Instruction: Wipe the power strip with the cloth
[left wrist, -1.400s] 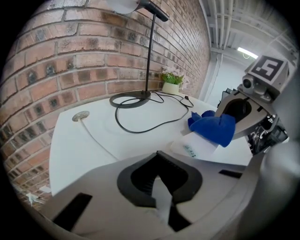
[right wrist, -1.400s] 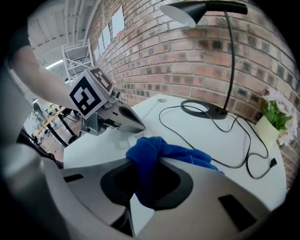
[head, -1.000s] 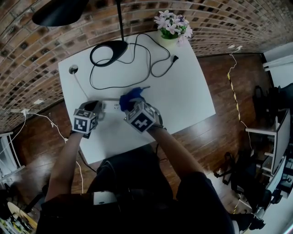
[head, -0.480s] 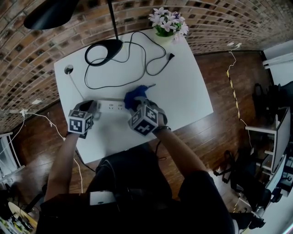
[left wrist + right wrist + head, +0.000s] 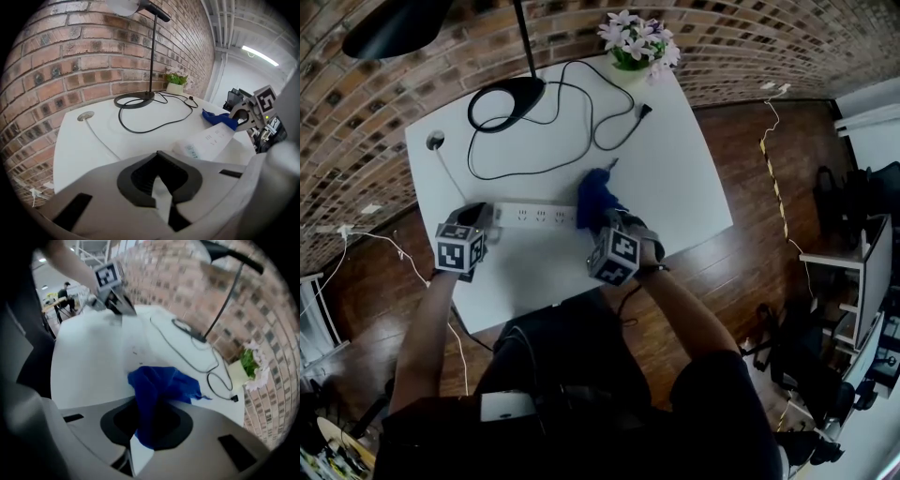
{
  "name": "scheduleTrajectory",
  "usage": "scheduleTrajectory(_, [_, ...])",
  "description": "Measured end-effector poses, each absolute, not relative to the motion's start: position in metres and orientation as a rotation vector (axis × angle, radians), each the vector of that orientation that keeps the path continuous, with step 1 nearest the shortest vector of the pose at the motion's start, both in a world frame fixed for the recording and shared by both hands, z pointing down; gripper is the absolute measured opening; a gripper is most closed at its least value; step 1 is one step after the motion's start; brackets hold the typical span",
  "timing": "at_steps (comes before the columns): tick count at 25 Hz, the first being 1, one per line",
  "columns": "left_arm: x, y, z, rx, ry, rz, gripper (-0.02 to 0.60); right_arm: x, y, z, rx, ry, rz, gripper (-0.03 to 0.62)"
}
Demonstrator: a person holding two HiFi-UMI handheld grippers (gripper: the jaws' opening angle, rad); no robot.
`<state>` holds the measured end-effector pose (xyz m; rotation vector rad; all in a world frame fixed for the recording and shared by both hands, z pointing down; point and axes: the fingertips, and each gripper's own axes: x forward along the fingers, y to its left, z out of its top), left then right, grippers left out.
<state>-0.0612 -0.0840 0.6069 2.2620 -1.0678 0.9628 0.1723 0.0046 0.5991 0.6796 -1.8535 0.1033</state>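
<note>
Power strip [image 5: 539,215], head view: it lies flat on the white table [image 5: 680,173] and spans the gap between my two claws. Its left end is at the tips of my left claw [image 5: 482,217].
Cloth [image 5: 597,194], head view: blue and bunched just ahead of my right claw [image 5: 606,221], over the strip's right end.
Beyond both claws, head view: a black lamp base [image 5: 508,92] and its looping black cable [image 5: 581,131].
Left claw [image 5: 161,185], left gripper view: clenched, with the pads drawn together. I cannot tell whether anything is pinched.
Strip [image 5: 211,138], left gripper view: it runs away to the right of my tips, towards the cloth [image 5: 218,118] and my right claw [image 5: 241,117].
Right claw [image 5: 146,427], right gripper view: grasping the cloth [image 5: 161,383]. A blue fold sits between the pads and the rest spills forward onto the table.
Strip [image 5: 130,336], right gripper view: blurred, reaching from the cloth ahead to my left claw [image 5: 115,301].
</note>
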Motion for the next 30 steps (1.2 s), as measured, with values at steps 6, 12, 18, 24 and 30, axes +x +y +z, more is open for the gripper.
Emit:
scheduleTrajectory(6, [-0.060, -0.087, 0.607, 2.270, -1.066, 0.962, 0.011, 0.190, 0.027, 0.603, 0.814, -1.878, 0.252, 0.055])
scheduleTrajectory(12, [-0.060, -0.085, 0.608, 2.235, -1.051, 0.953, 0.011, 0.184, 0.028, 0.597, 0.872, -1.963, 0.436, 0.055])
scheduleTrajectory(18, [-0.066, -0.088, 0.604, 2.157, -1.067, 0.931, 0.008, 0.192, 0.021, 0.577, 0.967, -2.035, 0.579, 0.055])
scheduleTrajectory(24, [-0.087, -0.097, 0.579, 2.101, -1.183, 0.774, 0.003, 0.191, 0.005, 0.540, 1.018, -2.119, 0.598, 0.055])
scheduleTrajectory(30, [-0.054, -0.087, 0.542, 2.307, -0.969, 0.684, 0.012, 0.167, 0.001, 0.528, 0.934, -2.190, 0.579, 0.055])
